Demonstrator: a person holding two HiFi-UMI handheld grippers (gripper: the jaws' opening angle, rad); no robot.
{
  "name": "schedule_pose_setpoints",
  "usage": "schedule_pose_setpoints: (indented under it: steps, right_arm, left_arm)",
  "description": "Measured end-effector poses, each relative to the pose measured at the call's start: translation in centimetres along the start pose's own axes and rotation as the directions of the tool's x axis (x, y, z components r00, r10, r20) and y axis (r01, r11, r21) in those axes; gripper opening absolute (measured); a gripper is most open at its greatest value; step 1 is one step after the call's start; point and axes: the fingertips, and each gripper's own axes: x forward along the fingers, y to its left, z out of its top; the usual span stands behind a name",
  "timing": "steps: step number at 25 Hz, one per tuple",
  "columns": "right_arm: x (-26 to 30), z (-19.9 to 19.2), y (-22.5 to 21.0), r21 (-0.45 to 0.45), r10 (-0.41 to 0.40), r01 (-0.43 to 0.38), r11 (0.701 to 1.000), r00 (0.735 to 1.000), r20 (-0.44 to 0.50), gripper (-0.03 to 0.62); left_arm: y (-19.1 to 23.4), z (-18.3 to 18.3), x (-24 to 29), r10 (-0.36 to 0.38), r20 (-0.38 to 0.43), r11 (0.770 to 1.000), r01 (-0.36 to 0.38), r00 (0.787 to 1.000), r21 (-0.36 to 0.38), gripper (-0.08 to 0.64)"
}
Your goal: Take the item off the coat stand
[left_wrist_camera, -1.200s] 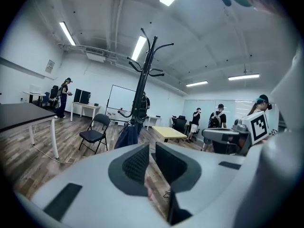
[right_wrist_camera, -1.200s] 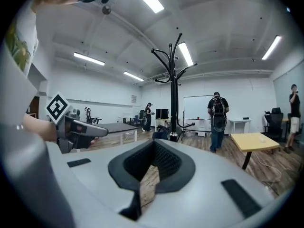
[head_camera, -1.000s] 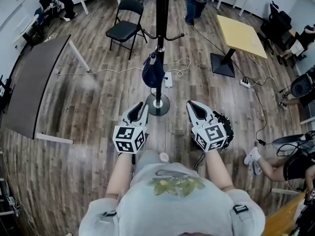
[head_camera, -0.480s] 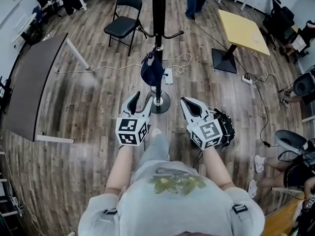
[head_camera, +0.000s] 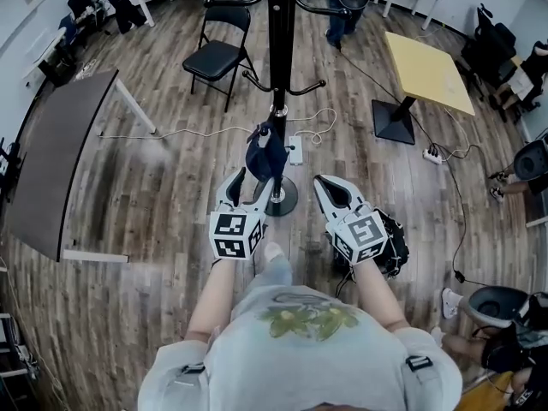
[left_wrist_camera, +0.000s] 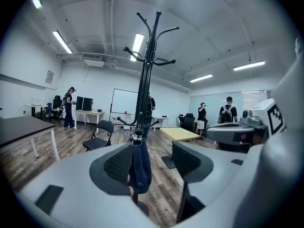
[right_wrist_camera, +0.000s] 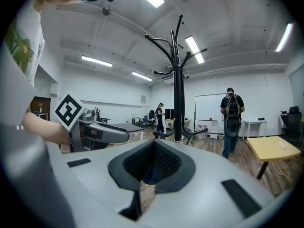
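Note:
A black coat stand (head_camera: pixel 280 41) rises straight ahead of me on a round base. A dark blue cloth item (head_camera: pixel 264 148) hangs from one of its low hooks. My left gripper (head_camera: pixel 248 182) is just short of the item and level with it. Its jaws are opening, and in the left gripper view (left_wrist_camera: pixel 152 163) the item (left_wrist_camera: pixel 138 167) hangs in the gap just beyond the pads, with neither pad pressing on it. My right gripper (head_camera: pixel 331 188) is to the right of the stand's base, its pads together and nothing in them (right_wrist_camera: pixel 152 158). The stand (right_wrist_camera: pixel 178 80) is ahead of it.
A black folding chair (head_camera: pixel 218 54) stands behind the coat stand on the left, a yellow table (head_camera: pixel 428 58) at the right, a dark table (head_camera: pixel 60 144) at the far left. A power strip and cables (head_camera: pixel 294 148) lie by the base. A black bag (head_camera: pixel 390 229) sits at my right.
Both grippers have moved forward to the coat stand. The left jaws have gone from nearly shut to wide apart, and the blue item is now right in front of them.

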Motion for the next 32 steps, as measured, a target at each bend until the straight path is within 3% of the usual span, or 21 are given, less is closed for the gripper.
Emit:
schedule_pose_setpoints:
  steps: [10,22,32]
  right_arm:
    - [3.9,-0.7,-2.4,0.011,0.038,-0.038,0.999,0.999,-0.026,0.006]
    - [6.4,-1.2,-3.5,0.024,0.060,-0.059,0.998,0.997,-0.050,0.006]
    - [7.0,-1.4,-4.2,0.030,0.060,-0.059,0.998,0.997,-0.052,0.006]
  left_arm:
    - [2.0,-1.0,4.1,0.020,-0.051,1.000,-0.021,0.998,-0.011,0.291]
    - [3.2,-2.9,8.5,0.060,-0.111,0.998,-0.055,0.992,0.041,0.302]
    - [4.3,-4.2,10.7,0.077,-0.116,0.997,-0.077,0.990,0.005,0.301]
